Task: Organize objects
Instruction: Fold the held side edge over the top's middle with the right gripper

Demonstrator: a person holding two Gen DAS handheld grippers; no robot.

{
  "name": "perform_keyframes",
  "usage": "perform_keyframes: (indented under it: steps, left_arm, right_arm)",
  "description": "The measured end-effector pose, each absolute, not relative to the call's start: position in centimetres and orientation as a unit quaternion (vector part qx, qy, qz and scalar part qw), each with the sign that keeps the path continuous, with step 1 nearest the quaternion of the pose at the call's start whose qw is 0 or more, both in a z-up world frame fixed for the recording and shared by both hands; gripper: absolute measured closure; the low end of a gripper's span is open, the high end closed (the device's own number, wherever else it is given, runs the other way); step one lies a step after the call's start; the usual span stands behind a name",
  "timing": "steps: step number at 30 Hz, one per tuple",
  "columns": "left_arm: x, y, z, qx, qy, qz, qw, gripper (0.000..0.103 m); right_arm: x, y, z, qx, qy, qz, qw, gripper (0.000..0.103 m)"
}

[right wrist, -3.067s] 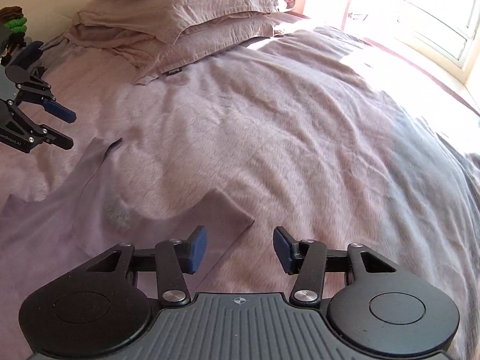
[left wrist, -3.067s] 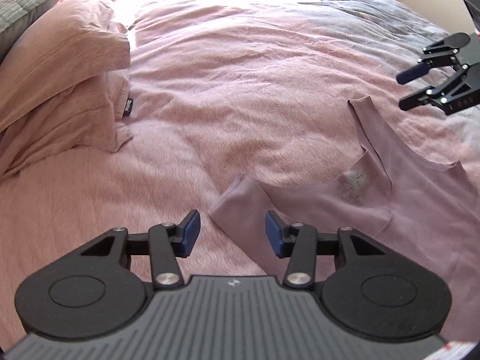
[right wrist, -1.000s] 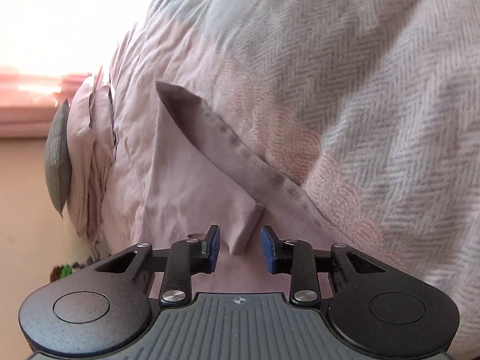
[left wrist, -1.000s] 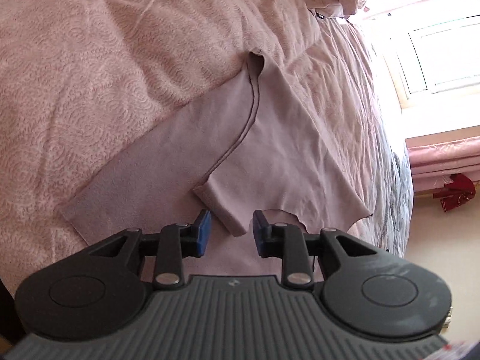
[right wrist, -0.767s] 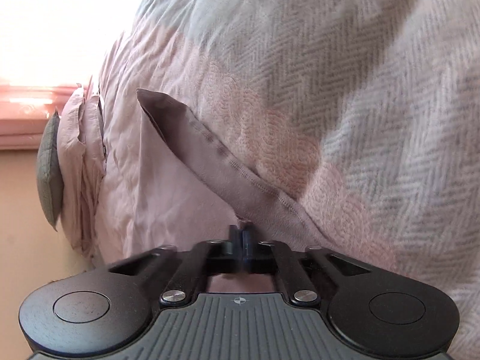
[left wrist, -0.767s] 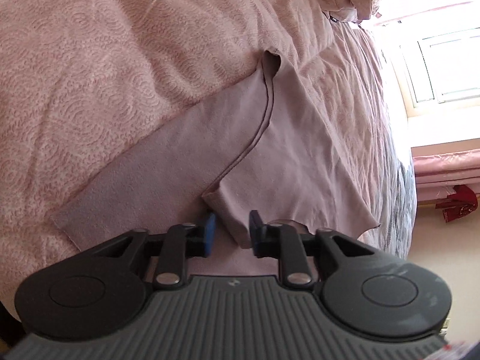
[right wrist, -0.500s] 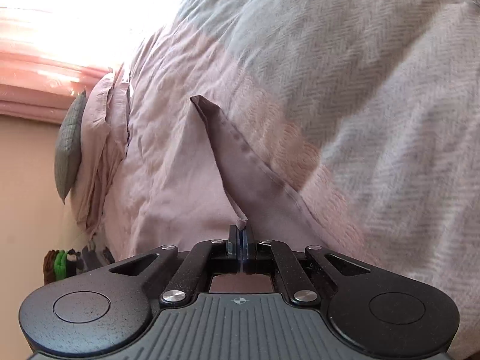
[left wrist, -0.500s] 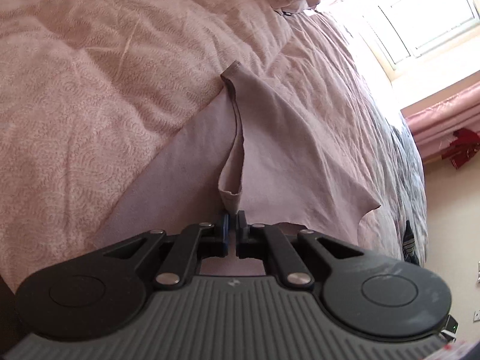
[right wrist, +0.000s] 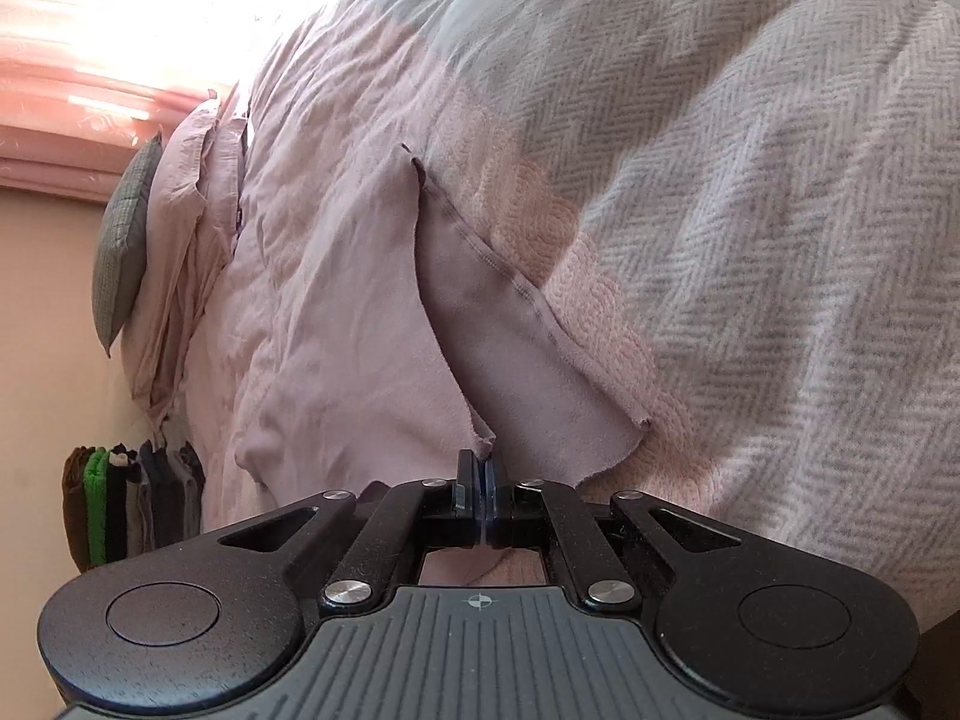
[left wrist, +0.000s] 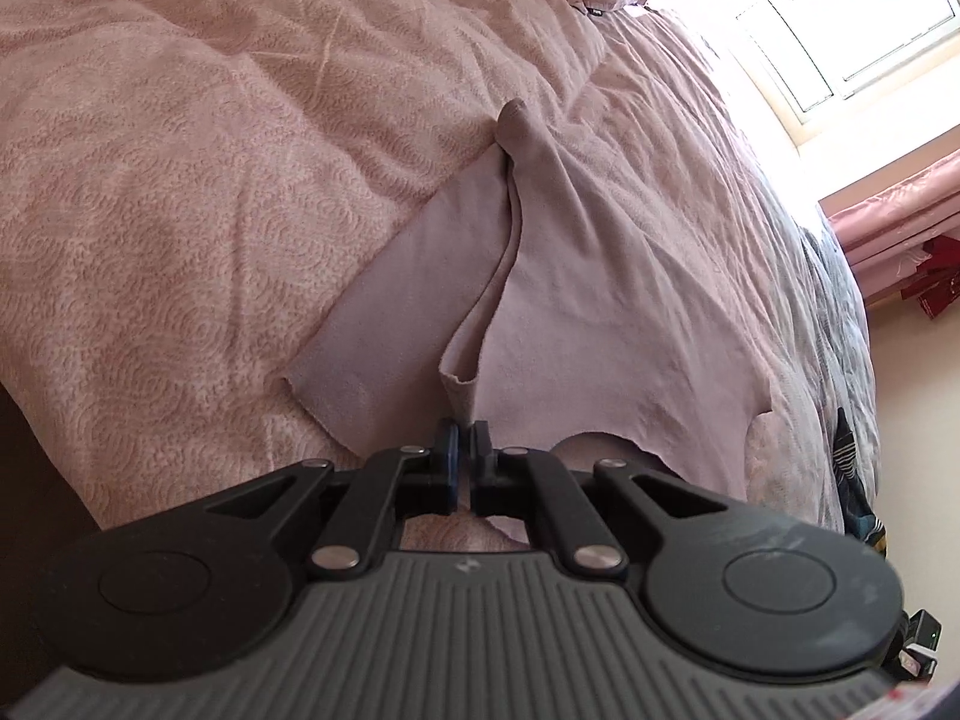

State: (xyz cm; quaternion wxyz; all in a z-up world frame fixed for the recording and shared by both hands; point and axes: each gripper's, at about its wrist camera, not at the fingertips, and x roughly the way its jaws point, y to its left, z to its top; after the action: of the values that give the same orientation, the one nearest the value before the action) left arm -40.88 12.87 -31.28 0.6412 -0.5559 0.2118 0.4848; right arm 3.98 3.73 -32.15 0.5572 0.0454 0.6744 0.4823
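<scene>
Item 1: left gripper (left wrist: 462, 441). Jaws clenched on a raw-cut corner of the mauve garment (left wrist: 600, 312); a thin fold of cloth stands up from between the pads.

Item 2: right gripper (right wrist: 482, 471). Jaws likewise clamped on another corner of the same garment (right wrist: 528, 372), the frayed tip pinched just ahead of the pads.

Item 3: garment, location. Lying on the pink bedspread (left wrist: 180, 180), directly ahead of both sets of jaws. The gripped corners are raised; the rest appears to rest flat on the bed.

Item 4: garment, orientation. In each wrist view a long seam or fold runs straight away from the jaws, ending at a peaked point far ahead. The long axis therefore seems to lie along each gripper's forward line. Which end is collar or hem cannot be told.

Item 5: step in hand, as judged: raising 2 corners to fold or spread the garment. Done well, both corners would be carried at matching height and pace, with the cloth between them taut but not stretched, so the fold lands square and the bedspread is not dragged up.

Item 6: beyond the garment. Grey herringbone blanket (right wrist: 750, 210) to the right of the right jaws; pillows (right wrist: 180, 252) far off to their left; window (left wrist: 840, 30) far ahead and right of the left jaws.
</scene>
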Motion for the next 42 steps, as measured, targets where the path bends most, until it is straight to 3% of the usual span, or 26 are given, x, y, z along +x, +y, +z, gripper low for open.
perform_keyframes:
  steps: [8, 13, 18, 23, 26, 29, 30, 35, 42]
  left_arm:
    - [-41.6, 12.1, -32.4, -0.564, 0.223, 0.490, 0.627, 0.103]
    - [-42.5, 12.3, -32.4, -0.596, 0.177, 0.483, 0.617, 0.103]
    - [-43.0, 12.8, -32.3, -0.624, 0.135, 0.472, 0.608, 0.091]
    - [-43.0, 12.9, -31.9, -0.630, 0.118, 0.463, 0.612, 0.090]
    - [-43.2, 13.0, -32.1, -0.642, 0.099, 0.460, 0.605, 0.078]
    - [-42.6, 13.4, -33.0, -0.643, 0.106, 0.461, 0.602, 0.080]
    - [-42.3, 13.5, -33.0, -0.636, 0.114, 0.462, 0.608, 0.103]
    - [-41.9, 12.8, -31.2, -0.577, 0.119, 0.474, 0.655, 0.103]
    - [-41.2, 11.4, -33.4, -0.566, 0.180, 0.475, 0.649, 0.103]
  right_arm:
    - [2.8, 3.4, -31.6, 0.014, 0.648, 0.491, 0.581, 0.103]
    - [2.7, 3.7, -32.0, 0.004, 0.648, 0.487, 0.585, 0.103]
    - [2.7, 3.9, -32.3, 0.003, 0.653, 0.482, 0.585, 0.103]
    - [2.9, 4.1, -32.3, 0.002, 0.655, 0.478, 0.585, 0.103]
    - [2.8, 4.1, -32.5, 0.000, 0.657, 0.477, 0.584, 0.103]
    - [2.8, 4.1, -32.7, 0.001, 0.658, 0.479, 0.581, 0.103]
    - [2.8, 4.1, -32.6, 0.002, 0.657, 0.482, 0.580, 0.103]
    - [2.8, 3.4, -31.7, 0.005, 0.641, 0.495, 0.587, 0.103]
    - [2.4, 3.0, -32.3, -0.017, 0.643, 0.495, 0.585, 0.103]
